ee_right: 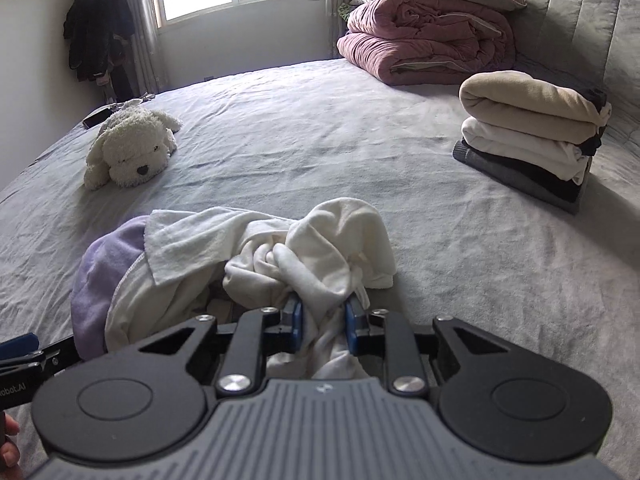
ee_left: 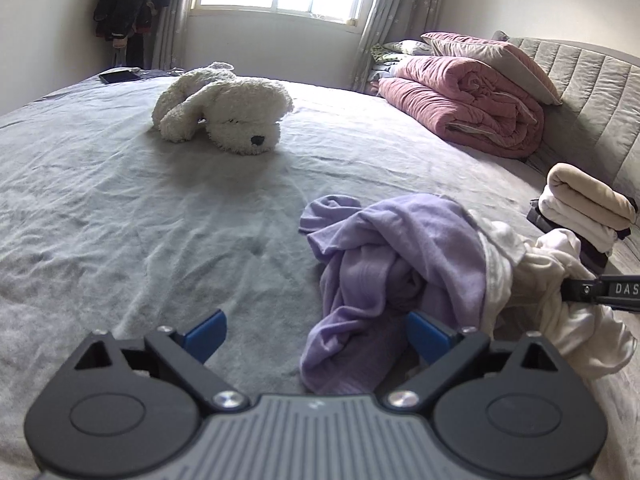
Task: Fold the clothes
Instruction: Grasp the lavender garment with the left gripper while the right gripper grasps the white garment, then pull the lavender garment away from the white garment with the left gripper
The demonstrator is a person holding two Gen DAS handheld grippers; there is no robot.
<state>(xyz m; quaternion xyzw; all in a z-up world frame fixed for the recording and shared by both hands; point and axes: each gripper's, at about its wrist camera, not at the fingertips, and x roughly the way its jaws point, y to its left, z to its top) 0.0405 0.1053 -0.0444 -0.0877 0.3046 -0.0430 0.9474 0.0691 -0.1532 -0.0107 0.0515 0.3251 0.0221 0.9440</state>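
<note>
A crumpled lilac garment (ee_left: 384, 256) lies on the grey bed, tangled with a crumpled white garment (ee_left: 560, 280). My left gripper (ee_left: 316, 330) is open, its blue pads wide apart, with a lilac fold lying between them. In the right wrist view my right gripper (ee_right: 323, 318) is shut on a bunched fold of the white garment (ee_right: 320, 248); the lilac garment (ee_right: 104, 264) shows at its left. The right gripper's finger shows in the left wrist view (ee_left: 600, 290) at the right edge.
A stack of folded clothes (ee_right: 532, 132) sits at the right by the grey headboard (ee_right: 580, 8). A rolled pink quilt (ee_right: 428, 40) with a pillow lies at the back. A white plush dog (ee_right: 132, 144) lies at the left. Dark clothes (ee_right: 96, 24) hang by the window.
</note>
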